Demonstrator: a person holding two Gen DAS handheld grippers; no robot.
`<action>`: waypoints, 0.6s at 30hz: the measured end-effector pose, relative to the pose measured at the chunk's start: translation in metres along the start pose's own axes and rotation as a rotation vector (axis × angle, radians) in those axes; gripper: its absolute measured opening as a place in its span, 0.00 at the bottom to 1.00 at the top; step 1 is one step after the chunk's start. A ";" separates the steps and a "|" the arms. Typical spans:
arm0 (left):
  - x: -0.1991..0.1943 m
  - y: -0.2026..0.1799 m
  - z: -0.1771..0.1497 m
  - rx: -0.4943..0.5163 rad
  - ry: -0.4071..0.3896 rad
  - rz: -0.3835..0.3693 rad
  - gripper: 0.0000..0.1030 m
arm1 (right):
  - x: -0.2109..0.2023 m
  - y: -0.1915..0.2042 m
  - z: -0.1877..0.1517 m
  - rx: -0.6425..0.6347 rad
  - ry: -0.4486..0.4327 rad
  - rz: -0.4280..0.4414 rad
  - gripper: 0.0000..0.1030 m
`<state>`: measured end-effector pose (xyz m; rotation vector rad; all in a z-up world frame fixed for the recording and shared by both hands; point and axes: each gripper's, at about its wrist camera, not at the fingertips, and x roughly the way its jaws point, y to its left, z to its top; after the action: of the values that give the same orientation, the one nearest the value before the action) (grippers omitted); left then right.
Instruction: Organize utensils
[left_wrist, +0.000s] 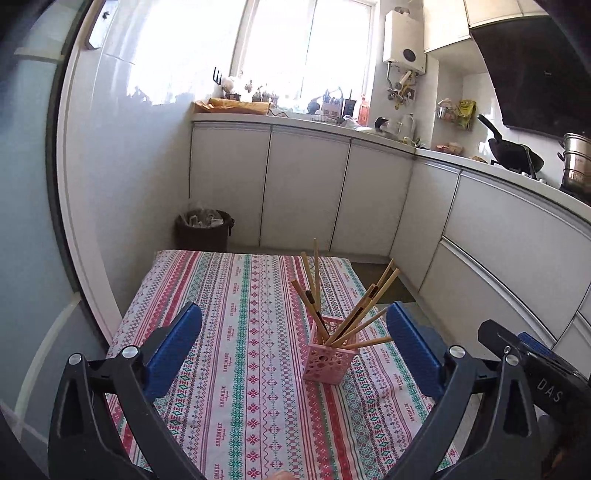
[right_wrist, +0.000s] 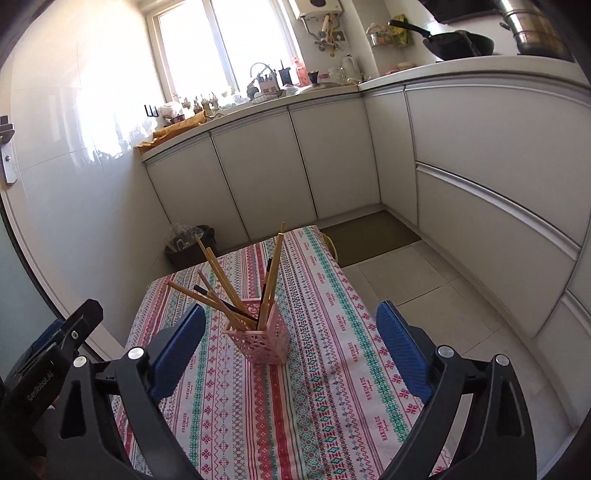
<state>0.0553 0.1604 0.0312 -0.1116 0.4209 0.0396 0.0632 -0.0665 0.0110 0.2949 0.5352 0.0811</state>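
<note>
A pink perforated holder (left_wrist: 330, 360) stands upright on the patterned tablecloth (left_wrist: 229, 332). Several wooden chopsticks (left_wrist: 354, 317), some with dark ends, stick up out of it and fan outward. My left gripper (left_wrist: 294, 314) is open and empty, held above the table a little short of the holder. In the right wrist view the same holder (right_wrist: 264, 338) with the chopsticks (right_wrist: 221, 280) stands between the blue pads, and my right gripper (right_wrist: 291, 321) is open and empty. Each gripper shows at the edge of the other's view: the right one (left_wrist: 532, 354) and the left one (right_wrist: 55, 350).
A dark waste bin (left_wrist: 203, 230) stands on the floor beyond the table's far left corner. White kitchen cabinets (left_wrist: 303, 192) run along the back and right. A tiled floor (right_wrist: 424, 288) lies right of the table. The worktop carries a wok (left_wrist: 513, 151) and pots.
</note>
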 end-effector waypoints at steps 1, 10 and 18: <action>-0.005 -0.002 0.000 0.012 -0.008 0.005 0.93 | -0.005 0.000 -0.001 -0.010 -0.005 -0.017 0.90; -0.035 -0.016 -0.018 0.025 0.016 -0.026 0.93 | -0.047 -0.002 -0.009 -0.053 -0.029 -0.092 0.93; -0.052 -0.020 -0.025 0.016 0.031 -0.023 0.93 | -0.068 -0.009 -0.018 -0.049 -0.022 -0.099 0.93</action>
<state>-0.0015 0.1372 0.0315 -0.1011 0.4506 0.0113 -0.0044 -0.0807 0.0270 0.2212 0.5242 -0.0055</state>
